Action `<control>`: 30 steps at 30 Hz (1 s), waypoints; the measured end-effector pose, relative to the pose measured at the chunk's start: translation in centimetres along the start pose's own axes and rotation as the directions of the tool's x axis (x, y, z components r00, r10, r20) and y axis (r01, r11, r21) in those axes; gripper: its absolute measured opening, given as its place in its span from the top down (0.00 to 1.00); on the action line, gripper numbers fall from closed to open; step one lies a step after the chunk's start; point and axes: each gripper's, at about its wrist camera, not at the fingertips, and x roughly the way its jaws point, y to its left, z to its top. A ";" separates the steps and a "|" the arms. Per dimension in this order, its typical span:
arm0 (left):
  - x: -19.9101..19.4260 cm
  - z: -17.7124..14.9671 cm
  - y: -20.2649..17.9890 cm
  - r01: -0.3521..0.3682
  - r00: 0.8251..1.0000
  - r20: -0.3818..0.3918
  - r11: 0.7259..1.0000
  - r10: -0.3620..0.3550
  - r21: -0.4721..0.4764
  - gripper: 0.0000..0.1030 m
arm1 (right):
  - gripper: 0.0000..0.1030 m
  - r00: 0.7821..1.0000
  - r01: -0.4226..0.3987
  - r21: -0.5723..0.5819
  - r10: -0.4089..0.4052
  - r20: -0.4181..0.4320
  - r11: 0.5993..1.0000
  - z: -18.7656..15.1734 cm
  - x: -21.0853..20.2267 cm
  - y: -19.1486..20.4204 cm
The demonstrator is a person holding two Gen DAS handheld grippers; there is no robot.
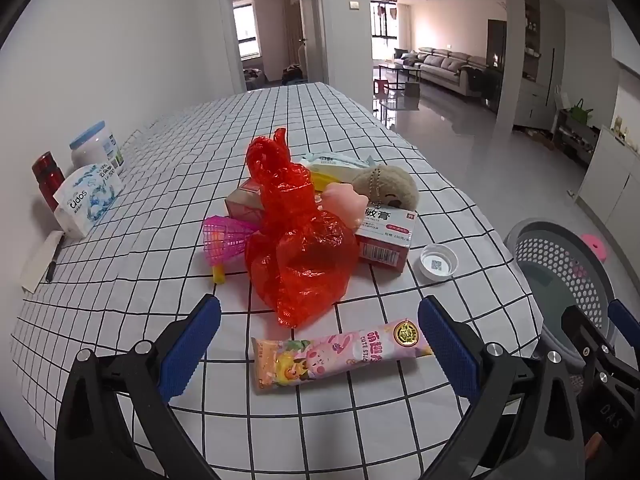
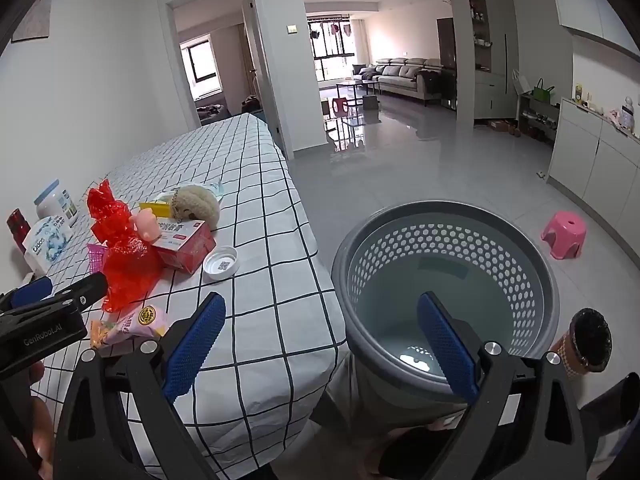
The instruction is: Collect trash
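Where tiles gleam, checked tablecloth (image 1: 120, 312) bears trash.

Two hand-held grippers, the left gripper (image 1: 320, 344) and right gripper (image 2: 320, 344), share black plastic frames, blue dimpled finger pads (image 1: 192, 346), silver screws, and white "GenRobot.AI" lettering on the left unit's body, seen from the right wrist.

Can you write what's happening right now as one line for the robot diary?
left gripper: open over pink snack wrapper | right gripper: open, empty, above grey basket | red plastic bag: on table
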 end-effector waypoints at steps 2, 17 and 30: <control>0.0 0.0 0.0 -0.001 1.000 -0.001 1.000 0.001 0.000 0.06 | 0.10 1.000 0.001 0.002 -0.001 0.000 1.000 0.0 0.0 0.0; -0.2 0.2 -0.1 -0.001 1.000 0.000 1.000 0.001 0.001 0.06 | 0.10 1.000 0.000 -0.001 0.000 0.006 1.000 0.3 -0.3 0.1; -0.5 0.5 -0.2 -0.003 1.000 0.002 1.000 0.003 0.003 0.06 | 0.10 1.000 0.000 -0.006 0.000 0.007 1.000 0.3 -0.5 0.2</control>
